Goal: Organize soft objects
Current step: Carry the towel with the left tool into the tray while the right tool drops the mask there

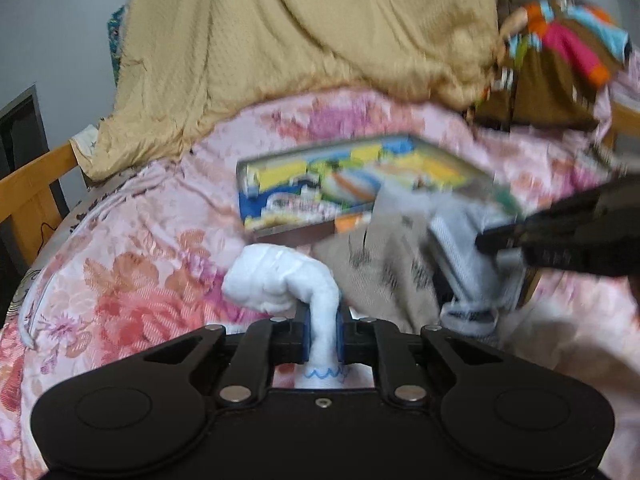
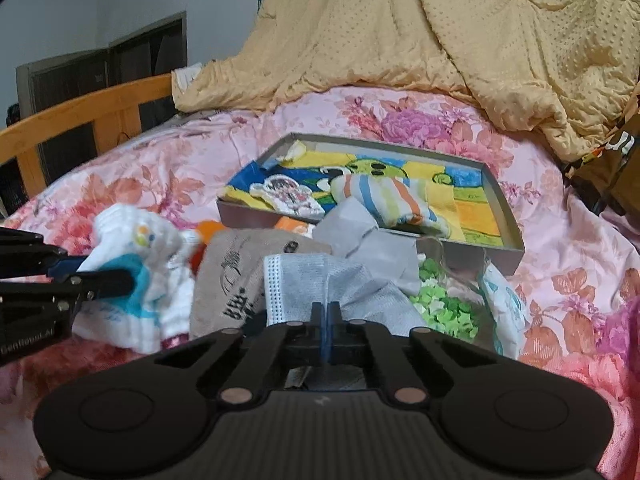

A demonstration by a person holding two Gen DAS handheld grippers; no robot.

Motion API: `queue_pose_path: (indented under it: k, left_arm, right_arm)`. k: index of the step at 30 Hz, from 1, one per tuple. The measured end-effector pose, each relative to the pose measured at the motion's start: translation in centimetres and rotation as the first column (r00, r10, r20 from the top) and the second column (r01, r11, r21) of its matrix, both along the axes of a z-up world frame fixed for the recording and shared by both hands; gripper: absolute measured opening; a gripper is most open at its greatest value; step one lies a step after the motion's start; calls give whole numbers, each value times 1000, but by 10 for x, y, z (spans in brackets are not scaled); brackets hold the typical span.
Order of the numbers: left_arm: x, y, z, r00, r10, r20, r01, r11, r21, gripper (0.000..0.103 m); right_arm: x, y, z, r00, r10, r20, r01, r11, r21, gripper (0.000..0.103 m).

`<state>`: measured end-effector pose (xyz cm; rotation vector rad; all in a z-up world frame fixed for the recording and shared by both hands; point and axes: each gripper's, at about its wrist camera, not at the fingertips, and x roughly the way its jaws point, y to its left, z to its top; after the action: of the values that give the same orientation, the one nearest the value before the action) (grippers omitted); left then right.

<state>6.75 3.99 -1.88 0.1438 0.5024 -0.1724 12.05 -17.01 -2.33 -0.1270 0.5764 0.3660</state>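
Shallow box (image 2: 502, 200) holds striped sock (image 2: 384, 196), colourful cloths.

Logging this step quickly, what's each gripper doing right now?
Left gripper: closed on a white sock.
Right gripper: closed on a grey face mask.

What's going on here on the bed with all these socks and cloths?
A person is sorting soft things on a floral bedspread, one gripper per hand. The left gripper is shut on a white sock. The right gripper is shut on a grey face mask above a heap of cloths. Beyond them a shallow box already holds a striped sock and a colourful towel. Neither held piece is in the box yet.
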Motion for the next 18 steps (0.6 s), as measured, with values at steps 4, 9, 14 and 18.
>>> queue_pose_path:
  k: [4,9,14,18]
  left_arm:
    - [-7,4,15,997,-19,77,26,996,-90,12]
    - [-4,9,35,991,2,135,24,982,-187,12]
    - [22,3,54,981,-1,195,46,973,-226,12]
    - [58,-11,59,976,-15,217,64,974,-219,12]
  right_arm:
    - [-12,0,14,998,17,63,-18,1000,18,0]
    - [-21,-5,37,984,6,177,-16,998,55,0]
    - [-8,-14,50,971,-31,239,12,997,81,0]
    - [21,-28,57,956,-96,277,63,990,124,0]
